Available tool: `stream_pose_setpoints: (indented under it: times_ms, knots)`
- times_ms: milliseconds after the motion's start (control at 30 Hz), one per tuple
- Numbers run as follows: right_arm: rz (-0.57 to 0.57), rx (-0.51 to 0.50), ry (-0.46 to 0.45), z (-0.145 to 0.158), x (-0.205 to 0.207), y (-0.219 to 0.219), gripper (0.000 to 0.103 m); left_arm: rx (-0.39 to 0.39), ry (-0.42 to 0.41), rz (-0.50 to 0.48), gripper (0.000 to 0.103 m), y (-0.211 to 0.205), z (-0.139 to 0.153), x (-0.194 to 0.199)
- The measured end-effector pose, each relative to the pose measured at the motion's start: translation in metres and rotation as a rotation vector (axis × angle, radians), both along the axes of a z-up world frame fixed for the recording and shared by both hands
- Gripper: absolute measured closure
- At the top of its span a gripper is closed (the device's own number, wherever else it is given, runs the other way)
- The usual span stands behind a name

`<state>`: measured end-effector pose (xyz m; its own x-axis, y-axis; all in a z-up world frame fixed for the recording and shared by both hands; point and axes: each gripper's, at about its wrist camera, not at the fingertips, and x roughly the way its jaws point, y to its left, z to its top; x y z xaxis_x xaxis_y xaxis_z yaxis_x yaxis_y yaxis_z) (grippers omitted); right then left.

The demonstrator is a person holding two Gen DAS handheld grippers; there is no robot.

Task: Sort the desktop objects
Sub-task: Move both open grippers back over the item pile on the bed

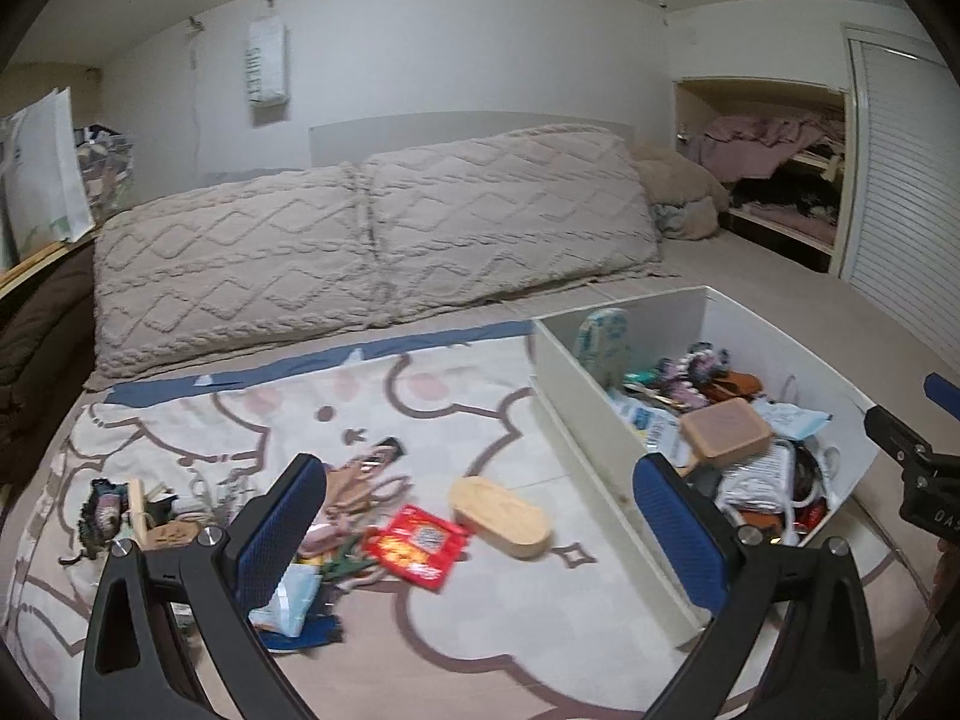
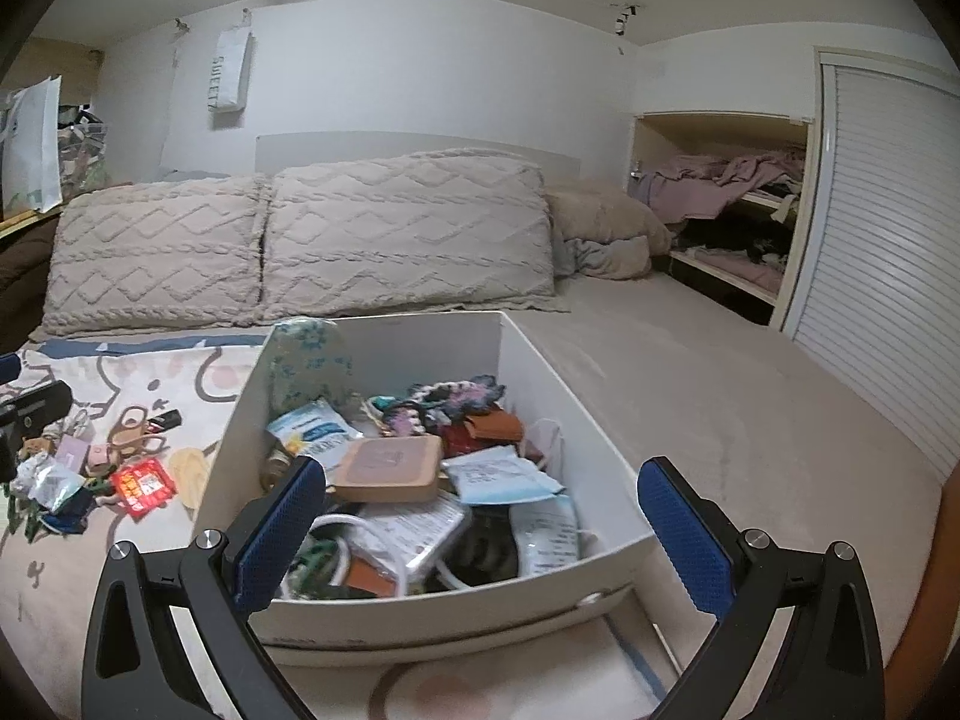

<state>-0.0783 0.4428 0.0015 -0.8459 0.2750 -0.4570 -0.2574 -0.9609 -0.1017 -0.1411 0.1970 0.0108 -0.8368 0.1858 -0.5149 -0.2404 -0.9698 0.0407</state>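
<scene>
Hovering with both jaws wide and empty, lower your left gripper (image 1: pixel 480 534) squarely over the red packet (image 1: pixel 415 546) at lower centre, avoiding the wooden brush (image 1: pixel 501 517) beside it.

Domestic bedroom: a bed (image 2: pixel 690 390) with two textured pillows (image 2: pixel 300 240) at its head edge, and an open closet (image 2: pixel 726 222) of piled clothing beside a louvred door (image 2: pixel 888 276).

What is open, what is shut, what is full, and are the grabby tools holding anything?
left tool: open, holding nothing
right tool: open, holding nothing
white box: no lid, piled with small things
wooden brush: lying on top of the pile in the box
red packet: flat on the blanket, outside the box
closet: open, clothes rumpled on its shelves
</scene>
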Motion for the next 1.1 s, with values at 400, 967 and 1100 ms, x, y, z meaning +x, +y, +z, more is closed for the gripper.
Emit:
stream_pose_setpoints:
  times_ms: [400,967,1100]
  knots:
    - [0.087,0.0,0.01,0.0,-0.01,-0.037,0.0,0.006,0.019,0.118,0.0,-0.074,-0.005,0.0]
    - [0.238,-0.027,0.033,-0.002,-0.02,-0.096,0.0,0.054,0.009,0.236,0.0,-0.164,-0.021,0.011]
    - [0.281,-0.035,0.058,-0.004,-0.02,-0.111,0.0,0.067,0.014,0.258,0.0,-0.18,-0.023,0.014]
